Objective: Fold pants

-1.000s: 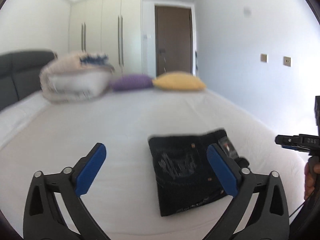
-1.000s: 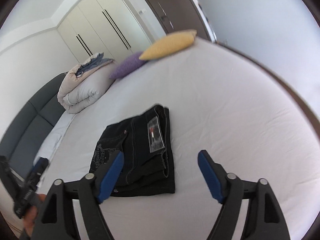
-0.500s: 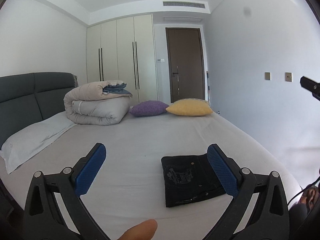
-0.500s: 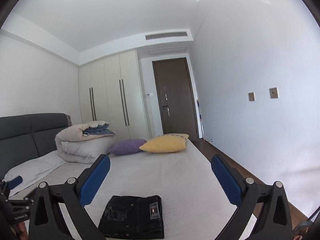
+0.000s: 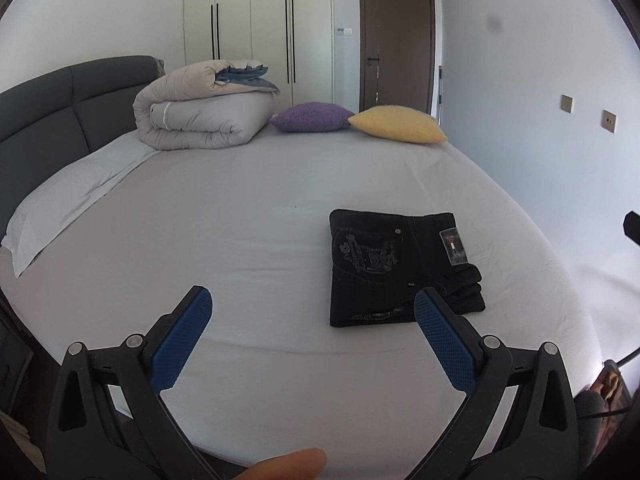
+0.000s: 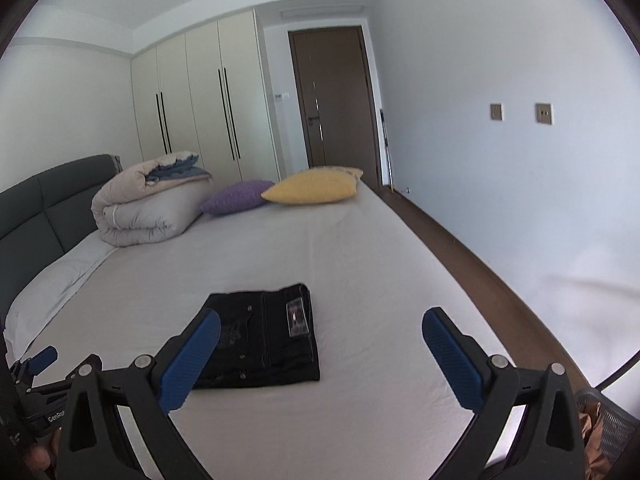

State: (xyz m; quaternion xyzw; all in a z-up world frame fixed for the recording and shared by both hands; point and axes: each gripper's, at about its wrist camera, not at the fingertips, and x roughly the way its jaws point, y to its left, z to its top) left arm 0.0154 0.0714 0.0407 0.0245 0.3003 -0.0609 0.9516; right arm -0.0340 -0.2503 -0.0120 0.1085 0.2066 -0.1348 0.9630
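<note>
Black pants point(image 5: 394, 266) lie folded into a compact rectangle on the white bed point(image 5: 240, 208), with an embroidered pocket and a paper tag on top. They also show in the right wrist view point(image 6: 266, 340). My left gripper point(image 5: 310, 312) is open and empty, held back from the bed's near edge, the pants beyond its right finger. My right gripper point(image 6: 320, 332) is open and empty, above the near edge, the pants behind its left finger. The left gripper's tip point(image 6: 40, 360) shows at the far left of the right wrist view.
A rolled duvet point(image 5: 200, 114), a purple cushion point(image 5: 312, 117) and a yellow cushion point(image 5: 398, 124) lie at the far end. A grey headboard point(image 5: 60, 104) and a pillow point(image 5: 68, 196) are on the left. A wall and wooden floor point(image 6: 460, 248) run along the right.
Both grippers pulled back and up from the pants, swung up toward the room, then tilted down again. The folded pants have not moved. Both stay open.
</note>
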